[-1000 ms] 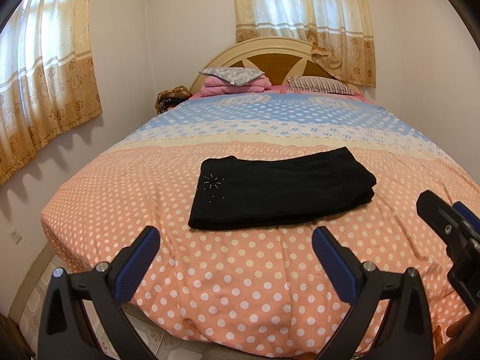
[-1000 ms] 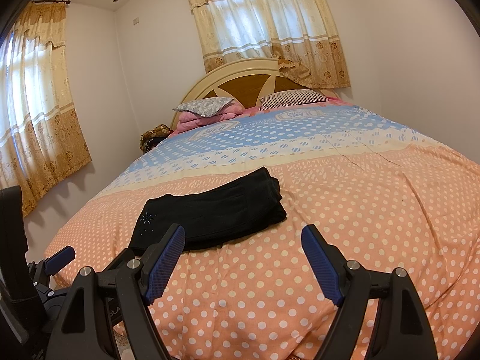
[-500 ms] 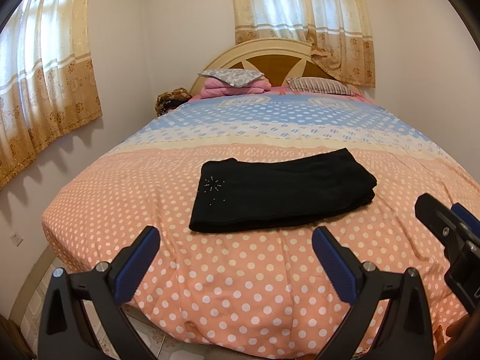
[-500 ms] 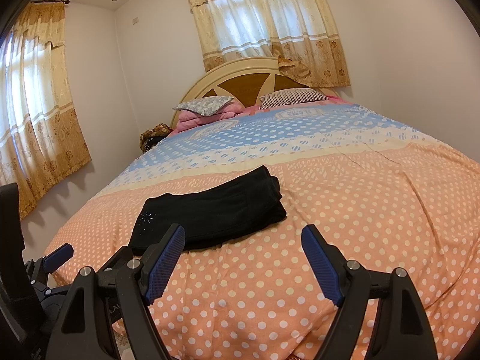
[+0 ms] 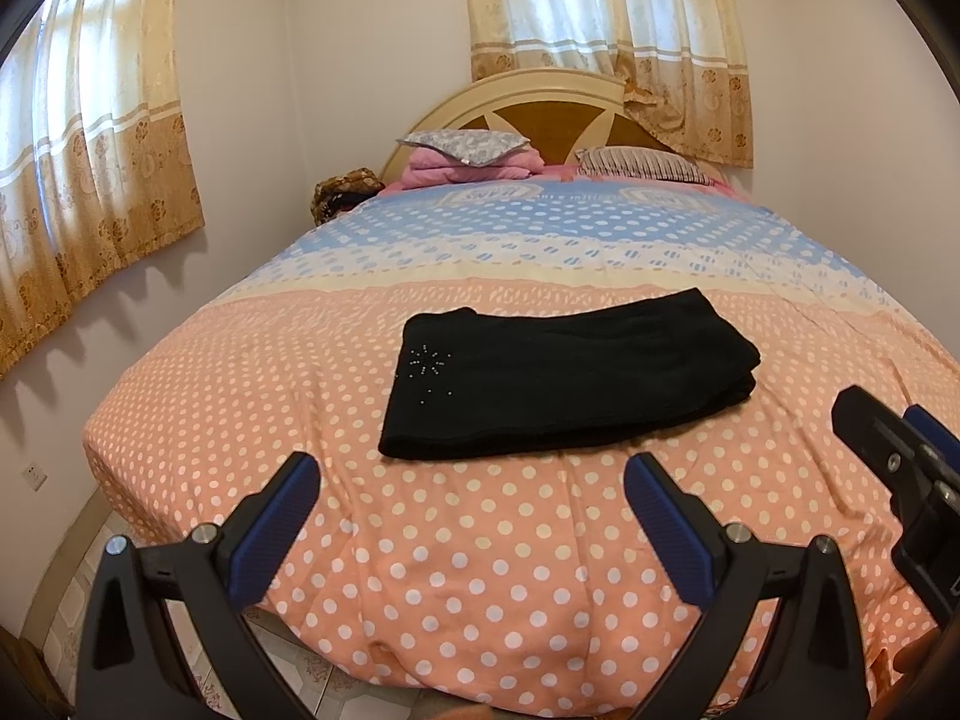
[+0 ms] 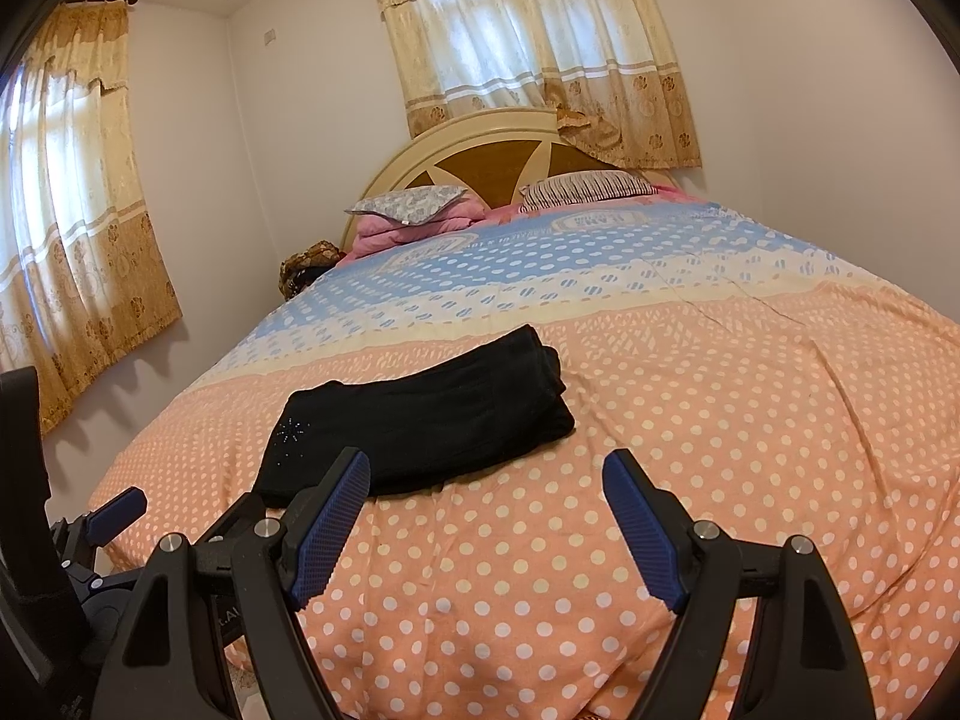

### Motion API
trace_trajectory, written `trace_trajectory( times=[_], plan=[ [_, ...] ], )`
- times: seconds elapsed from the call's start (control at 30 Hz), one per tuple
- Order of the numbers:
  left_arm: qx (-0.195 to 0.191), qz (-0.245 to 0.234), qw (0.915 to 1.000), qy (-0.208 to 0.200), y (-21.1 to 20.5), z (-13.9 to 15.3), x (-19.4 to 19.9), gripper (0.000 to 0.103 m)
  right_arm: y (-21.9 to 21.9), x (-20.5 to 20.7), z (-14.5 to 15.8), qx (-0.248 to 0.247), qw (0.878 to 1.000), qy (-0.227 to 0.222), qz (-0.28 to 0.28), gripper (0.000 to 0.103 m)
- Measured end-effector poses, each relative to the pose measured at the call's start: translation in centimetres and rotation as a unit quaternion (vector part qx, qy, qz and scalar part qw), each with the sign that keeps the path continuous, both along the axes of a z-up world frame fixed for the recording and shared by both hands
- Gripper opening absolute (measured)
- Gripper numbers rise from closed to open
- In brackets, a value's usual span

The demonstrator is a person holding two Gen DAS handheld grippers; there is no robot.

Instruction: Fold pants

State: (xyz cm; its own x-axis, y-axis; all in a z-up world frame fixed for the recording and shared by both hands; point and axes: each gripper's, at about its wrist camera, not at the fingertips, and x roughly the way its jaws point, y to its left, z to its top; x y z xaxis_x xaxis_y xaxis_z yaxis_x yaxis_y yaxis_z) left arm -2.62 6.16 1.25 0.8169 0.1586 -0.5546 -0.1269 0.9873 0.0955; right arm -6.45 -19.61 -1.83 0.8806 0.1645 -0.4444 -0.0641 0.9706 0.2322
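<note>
Black pants [image 5: 558,378] lie folded into a flat rectangle on the polka-dot bedspread [image 5: 480,570], a small rhinestone star near their left end. They also show in the right wrist view [image 6: 420,420], left of centre. My left gripper [image 5: 471,522] is open and empty, held over the foot of the bed, short of the pants. My right gripper [image 6: 486,516] is open and empty, to the right of the left one and also short of the pants. The right gripper's body shows at the right edge of the left wrist view.
Pillows [image 5: 462,144] and a pink folded blanket [image 5: 474,165] sit at the headboard [image 5: 540,114]. Curtained windows [image 5: 600,6] are behind and to the left. Tiled floor [image 5: 72,588] lies beside the bed's left corner.
Both grippers have drifted slightly; the pants have stayed in place and both grippers have stayed open.
</note>
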Motion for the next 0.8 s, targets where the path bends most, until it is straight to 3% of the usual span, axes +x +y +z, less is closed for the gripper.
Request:
trace_trajectory(
  times=[0.23,0.67,0.8],
  plan=[
    [0.022,0.002,0.9998,-0.003,-0.28,0.18,0.35,0.103,0.09,0.04,-0.06,0.000,1.000,0.002,0.000,0.081],
    [-0.006,-0.010,0.9999,0.007,0.11,0.27,0.68,0.103,0.03,0.12,-0.19,0.001,1.000,0.005,0.001,0.081],
    [0.003,-0.013,0.9999,0.002,-0.04,0.17,0.66,0.103,0.01,0.14,-0.19,0.001,1.000,0.005,0.001,0.081]
  ],
)
